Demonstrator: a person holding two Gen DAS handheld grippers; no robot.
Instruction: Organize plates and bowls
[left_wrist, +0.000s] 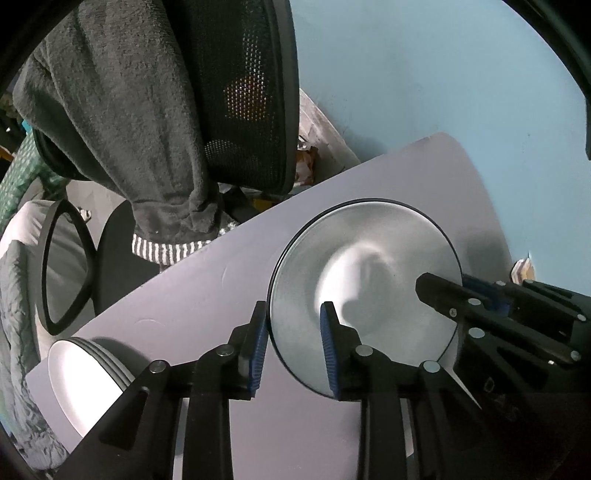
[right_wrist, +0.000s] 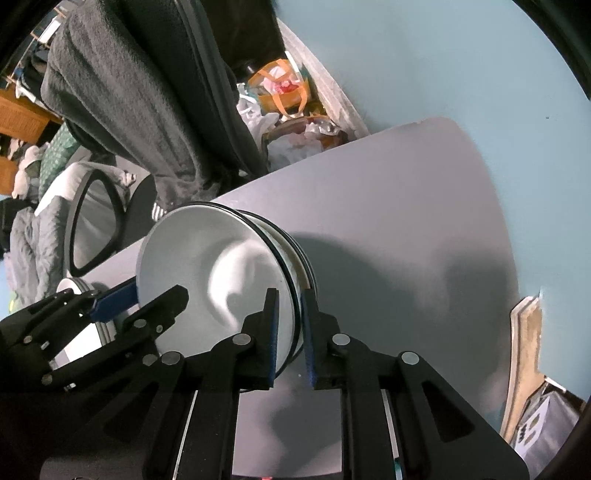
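A white plate (left_wrist: 369, 258) with a dark rim lies on top of a stack of similar dishes (right_wrist: 291, 251) on the pale table (left_wrist: 207, 295). My left gripper (left_wrist: 293, 308) straddles the plate's left rim, one pad outside and one over the plate, with a clear gap, so it is open. My right gripper (right_wrist: 289, 295) straddles the opposite rim with its jaws narrowly apart, the edge between the pads but not pinched. Each gripper also shows in the other view: the right gripper (left_wrist: 443, 282) and the left gripper (right_wrist: 160, 290). A second stack of white plates (left_wrist: 85, 380) sits at the table's left edge.
A black mesh chair draped with a grey fleece garment (left_wrist: 129, 110) stands close behind the table. The light blue wall (left_wrist: 443, 74) borders the far side. Floor clutter with an orange bag (right_wrist: 280, 88) lies beyond the table edge, and cardboard (right_wrist: 524, 350) leans at the right.
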